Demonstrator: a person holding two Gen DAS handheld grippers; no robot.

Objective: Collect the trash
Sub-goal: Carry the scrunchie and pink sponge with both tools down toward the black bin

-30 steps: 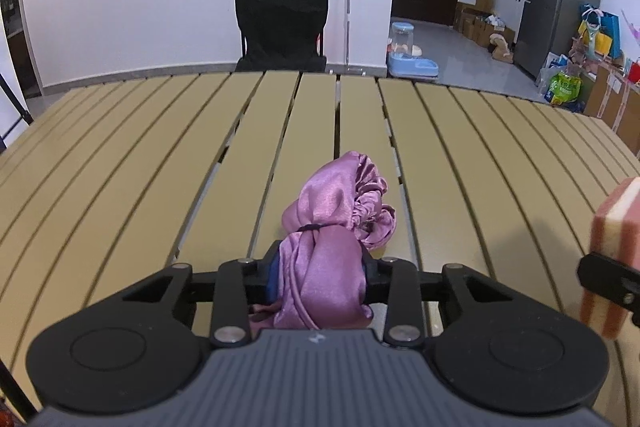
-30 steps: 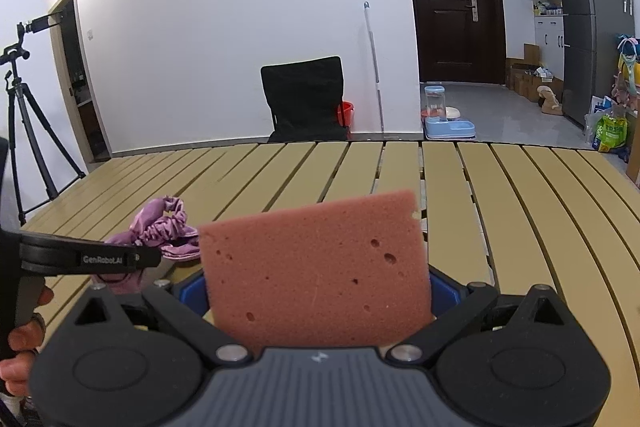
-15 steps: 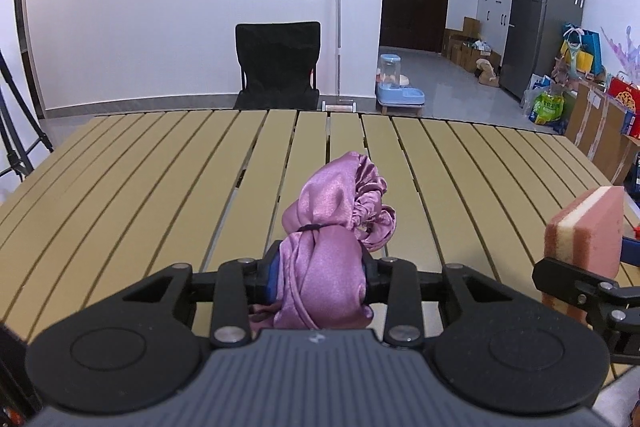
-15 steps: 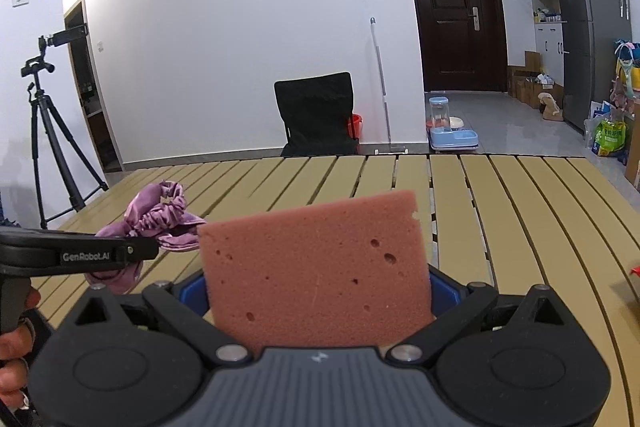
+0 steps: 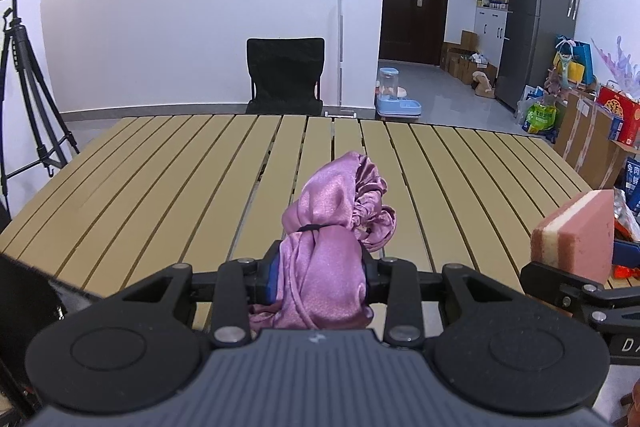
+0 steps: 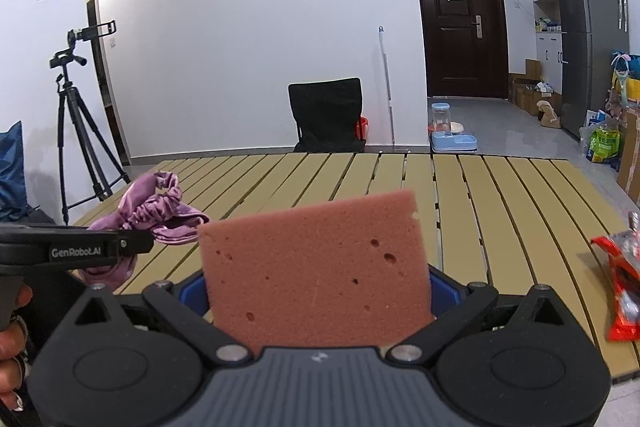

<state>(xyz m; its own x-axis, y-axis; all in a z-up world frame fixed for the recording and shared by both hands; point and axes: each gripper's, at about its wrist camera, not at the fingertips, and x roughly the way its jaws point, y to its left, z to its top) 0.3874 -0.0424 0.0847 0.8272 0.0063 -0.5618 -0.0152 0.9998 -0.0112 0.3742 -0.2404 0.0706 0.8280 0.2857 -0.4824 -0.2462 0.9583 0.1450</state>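
— Trash first: where is it, and what have the fingers got?

— Two pieces are held off the slatted table. The left gripper is clamped on a bunched purple satin cloth, its fingers drawn in tight against the fabric on both sides; the ruffled end sticks up and forward above the table. The right gripper is closed on a pink sponge, which stands upright on edge between the blue pads. From the left wrist view the sponge's pale under-layer shows along its side.

— Anything not picked up?

— A red wrapper lies on the table near its right edge, to the right of the right gripper.

— How close are the two tools?

— Side by side over the near edge of the table, the left one just to the left of the sponge.

— Room to move?

— Slats run open ahead to the far edge, where a black chair stands. A tripod is off the left side, boxes and bags off the right.

— Any bin or container?

— I cannot tell.
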